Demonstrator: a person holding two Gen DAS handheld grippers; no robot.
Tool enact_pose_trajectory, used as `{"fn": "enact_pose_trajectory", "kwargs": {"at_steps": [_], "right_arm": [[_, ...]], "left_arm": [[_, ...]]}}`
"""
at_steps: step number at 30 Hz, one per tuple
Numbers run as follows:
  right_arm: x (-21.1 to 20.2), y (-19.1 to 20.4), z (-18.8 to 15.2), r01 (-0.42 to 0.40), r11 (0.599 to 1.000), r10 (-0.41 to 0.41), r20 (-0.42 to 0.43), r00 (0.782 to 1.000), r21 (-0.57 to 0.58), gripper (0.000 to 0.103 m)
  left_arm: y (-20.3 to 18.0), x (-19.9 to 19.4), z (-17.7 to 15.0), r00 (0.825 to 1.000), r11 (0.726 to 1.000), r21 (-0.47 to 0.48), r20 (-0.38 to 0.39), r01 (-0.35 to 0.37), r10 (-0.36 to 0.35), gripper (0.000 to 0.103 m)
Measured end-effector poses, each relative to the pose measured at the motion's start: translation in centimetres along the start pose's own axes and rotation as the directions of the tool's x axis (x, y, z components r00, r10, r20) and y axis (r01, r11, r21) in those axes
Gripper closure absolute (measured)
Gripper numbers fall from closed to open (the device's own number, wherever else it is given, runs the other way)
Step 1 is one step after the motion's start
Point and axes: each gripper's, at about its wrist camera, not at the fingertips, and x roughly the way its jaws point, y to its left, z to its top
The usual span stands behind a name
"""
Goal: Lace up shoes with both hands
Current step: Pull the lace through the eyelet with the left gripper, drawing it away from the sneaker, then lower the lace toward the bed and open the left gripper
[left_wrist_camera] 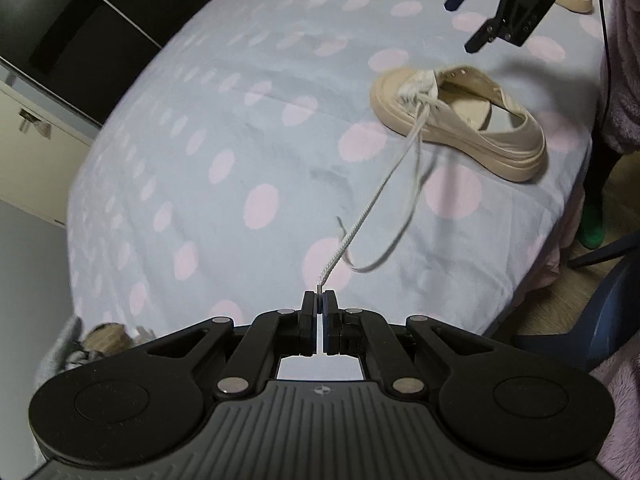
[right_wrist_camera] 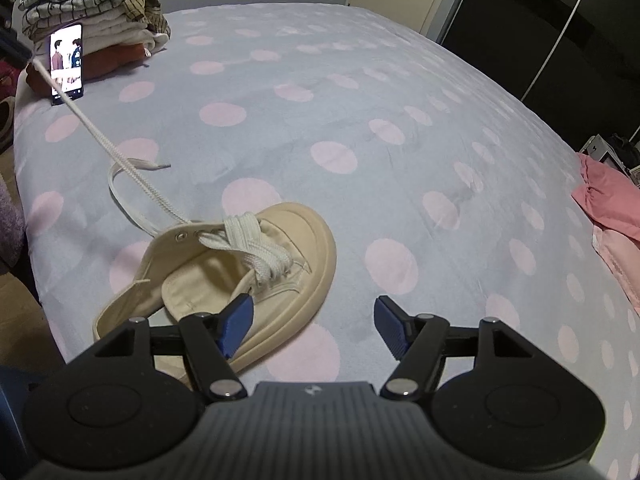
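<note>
A cream canvas shoe [left_wrist_camera: 464, 120] [right_wrist_camera: 224, 280] lies on the dotted bedspread, its lower eyelets laced with a white lace. One end of that white lace [left_wrist_camera: 360, 216] [right_wrist_camera: 120, 156] runs taut from the shoe to my left gripper [left_wrist_camera: 319, 300], which is shut on its tip. The other lace end [left_wrist_camera: 400, 228] [right_wrist_camera: 132, 172] lies slack in a loop on the bed. My right gripper [right_wrist_camera: 312, 320] [left_wrist_camera: 468, 20] hovers open above the bed just right of the shoe's heel side, with nothing between its blue pads [right_wrist_camera: 236, 324].
The bed [right_wrist_camera: 400, 120] is covered in a grey sheet with pink dots. A stack of folded clothes [right_wrist_camera: 96, 12] with a lit phone [right_wrist_camera: 66, 64] leaning on it stands at the far left corner. Pink fabric [right_wrist_camera: 612, 208] lies at the right edge. A second shoe [left_wrist_camera: 576, 0] lies beyond the right gripper.
</note>
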Motion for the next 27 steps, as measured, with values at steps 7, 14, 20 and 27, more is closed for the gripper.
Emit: {"fn": "enact_pose_trajectory", "kwargs": {"at_steps": [7, 14, 20, 27], "right_arm": [[0.0, 0.2, 0.2, -0.009, 1.000, 0.009, -0.004, 1.000, -0.009, 0.033], [0.0, 0.5, 0.5, -0.018, 1.000, 0.018, -0.002, 1.000, -0.016, 0.033], [0.9, 0.8, 0.6, -0.043, 0.999, 0.042, -0.022, 0.999, -0.026, 0.032], [1.6, 1.9, 1.2, -0.047, 0.996, 0.045, -0.028, 0.999, -0.081, 0.029]], "left_arm": [[-1.6, 5.5, 0.5, 0.991, 0.994, -0.007, -0.071, 0.110, -0.110, 0.103], [-3.3, 12.2, 0.9, 0.968, 0.975, -0.049, -0.117, 0.218, -0.222, 0.103], [-3.3, 14.8, 0.3, 0.959, 0.968, -0.091, -0.140, 0.234, -0.245, 0.102], [-1.7, 14.7, -0.4, 0.958, 0.955, -0.178, -0.120, 0.239, -0.262, 0.089]]}}
